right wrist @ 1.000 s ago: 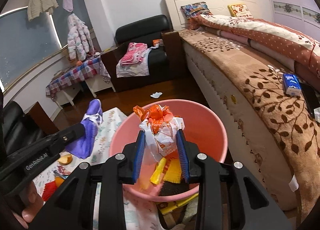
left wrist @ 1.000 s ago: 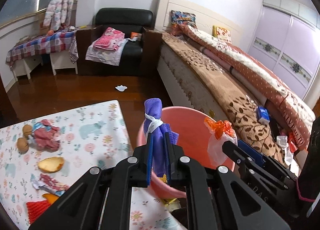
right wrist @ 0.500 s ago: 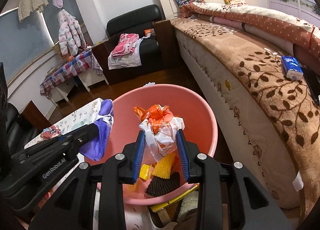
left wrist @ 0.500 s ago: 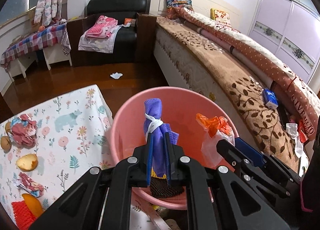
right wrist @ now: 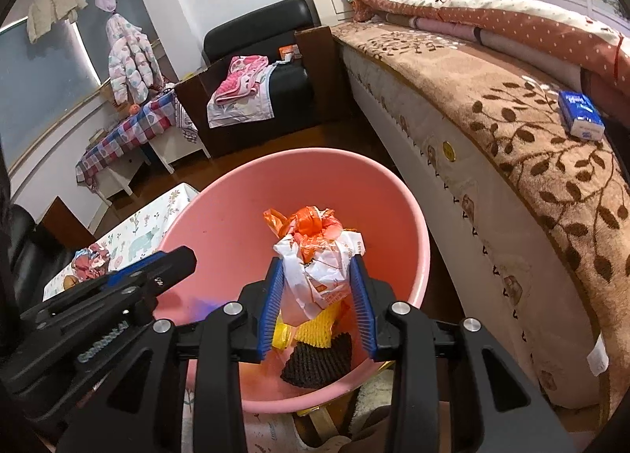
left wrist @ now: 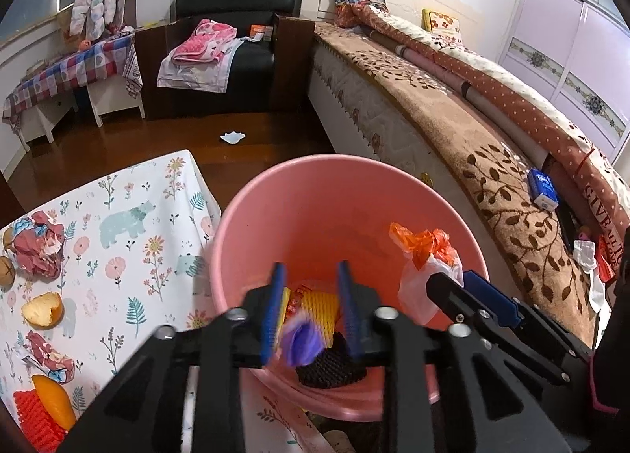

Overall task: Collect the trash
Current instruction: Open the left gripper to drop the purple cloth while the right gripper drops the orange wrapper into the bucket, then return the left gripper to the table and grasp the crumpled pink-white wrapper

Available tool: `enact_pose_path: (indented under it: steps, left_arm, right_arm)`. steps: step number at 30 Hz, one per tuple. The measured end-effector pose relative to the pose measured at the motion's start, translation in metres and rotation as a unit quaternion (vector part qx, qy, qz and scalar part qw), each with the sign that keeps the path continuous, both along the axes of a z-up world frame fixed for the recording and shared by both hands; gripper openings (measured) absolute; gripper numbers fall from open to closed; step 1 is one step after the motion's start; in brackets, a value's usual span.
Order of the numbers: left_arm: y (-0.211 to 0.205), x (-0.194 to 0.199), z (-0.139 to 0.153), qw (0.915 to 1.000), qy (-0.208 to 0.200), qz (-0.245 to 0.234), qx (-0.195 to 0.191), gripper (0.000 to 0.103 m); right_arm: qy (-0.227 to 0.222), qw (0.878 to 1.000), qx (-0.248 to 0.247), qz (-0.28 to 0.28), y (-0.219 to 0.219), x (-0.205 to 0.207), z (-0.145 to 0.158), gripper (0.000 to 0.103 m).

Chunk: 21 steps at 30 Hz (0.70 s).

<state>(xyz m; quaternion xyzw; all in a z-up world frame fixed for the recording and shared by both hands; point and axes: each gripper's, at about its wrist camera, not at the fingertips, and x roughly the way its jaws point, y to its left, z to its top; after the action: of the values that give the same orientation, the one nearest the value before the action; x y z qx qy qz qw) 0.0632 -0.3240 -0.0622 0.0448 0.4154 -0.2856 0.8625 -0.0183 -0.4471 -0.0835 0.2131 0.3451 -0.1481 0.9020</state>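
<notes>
A pink bucket (left wrist: 236, 224) (right wrist: 413, 216) stands beside the table, with a yellow foam net (left wrist: 319, 307) and a black net (left wrist: 327, 370) at its bottom. My left gripper (left wrist: 310, 275) hangs over it with its jaws opening. A purple bundle (left wrist: 301, 336) is a blur below the pads, free of them. My right gripper (right wrist: 315, 271) is over the same bucket. A white and orange plastic bag (right wrist: 315, 256) (left wrist: 429, 260) stands between its blue pads, which still touch it as the jaws begin opening.
The floral tablecloth (left wrist: 130, 216) at left carries crumpled red paper (left wrist: 37, 244), an orange peel (left wrist: 41, 307) and a red net (left wrist: 31, 417). A bed (left wrist: 453, 130) with a blue tissue pack (left wrist: 543, 189) runs along the right. A white scrap (left wrist: 232, 136) lies on the floor.
Both grippers sank lower over the bucket. The left jaws spread apart and the purple bundle slipped out downward. The bag stays between the right pads.
</notes>
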Motion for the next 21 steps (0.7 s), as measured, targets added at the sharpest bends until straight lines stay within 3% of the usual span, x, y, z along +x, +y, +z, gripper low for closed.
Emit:
enact_pose_path:
  steps: [21]
  left_arm:
    - [0.037, -0.013, 0.034, 0.9993, -0.020, -0.001, -0.031, 0.034]
  right_arm:
    - [-0.021, 0.999, -0.011, 0.030, 0.026, -0.011, 0.017, 0.040]
